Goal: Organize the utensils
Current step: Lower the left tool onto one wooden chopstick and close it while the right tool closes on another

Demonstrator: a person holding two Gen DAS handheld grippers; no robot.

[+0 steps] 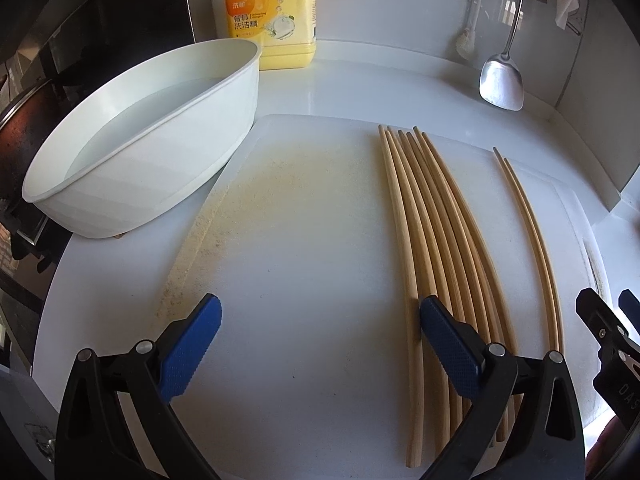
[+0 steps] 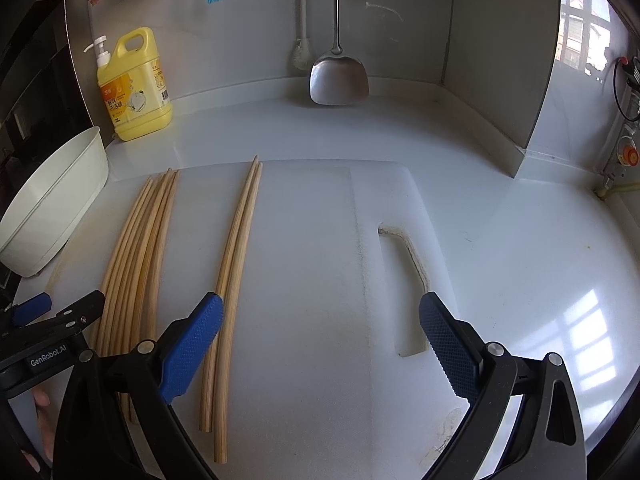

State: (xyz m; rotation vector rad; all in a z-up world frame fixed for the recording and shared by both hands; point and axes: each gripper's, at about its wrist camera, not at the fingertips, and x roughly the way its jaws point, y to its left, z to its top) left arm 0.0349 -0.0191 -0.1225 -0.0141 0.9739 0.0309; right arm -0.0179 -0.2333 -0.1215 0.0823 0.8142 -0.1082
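Note:
Several wooden chopsticks [image 1: 436,232] lie side by side in a bundle on the white cutting board [image 1: 304,240]. A separate pair of chopsticks [image 1: 532,232] lies to their right. My left gripper [image 1: 320,316] is open low over the board, its right finger resting over the bundle's near ends. From the right wrist, the bundle [image 2: 140,240] is at the left and the pair [image 2: 234,264] runs past the left finger. My right gripper [image 2: 320,316] is open over the bare cutting board [image 2: 320,240], nothing between its fingers. The left gripper's tip [image 2: 60,312] shows at the left edge.
A white oval basin [image 1: 132,140] holding water sits at the board's left. A yellow dish soap bottle [image 1: 272,12] stands behind it. A metal spatula [image 2: 338,76] and a brush hang at the back wall. The board's handle cutout [image 2: 404,276] is at the right.

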